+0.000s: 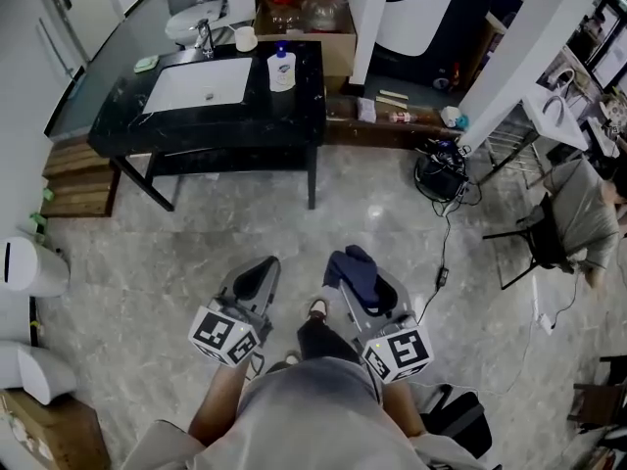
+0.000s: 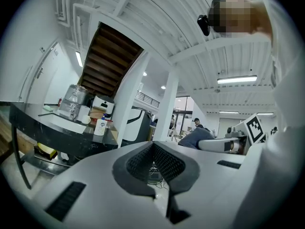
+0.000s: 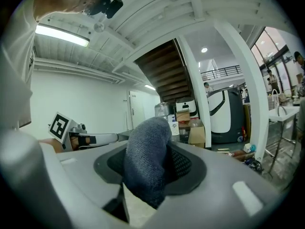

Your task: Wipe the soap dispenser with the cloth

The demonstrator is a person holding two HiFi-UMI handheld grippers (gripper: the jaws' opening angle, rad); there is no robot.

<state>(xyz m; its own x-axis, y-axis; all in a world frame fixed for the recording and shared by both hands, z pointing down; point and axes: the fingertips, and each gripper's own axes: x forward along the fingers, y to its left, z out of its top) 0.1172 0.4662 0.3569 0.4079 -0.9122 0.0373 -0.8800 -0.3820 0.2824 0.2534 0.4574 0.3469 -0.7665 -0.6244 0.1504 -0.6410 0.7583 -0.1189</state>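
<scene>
Soap dispenser [image 1: 281, 70] upright on black counter [image 1: 245, 125], at 3 o'clock of white basin [image 1: 201, 84]; white cup [image 1: 246, 38] at 10 o'clock of dispenser. Dark blue cloth [image 1: 355, 270] well apart from dispenser, at 5 o'clock of it over grey floor [image 1: 196, 253], pinched in right gripper [image 1: 361, 284], bunched end poking past jaw tips. Left gripper [image 1: 257, 277] at 9 o'clock of right one, jaws pressed together, nothing between. Both grippers point toward counter at 12 o'clock
</scene>
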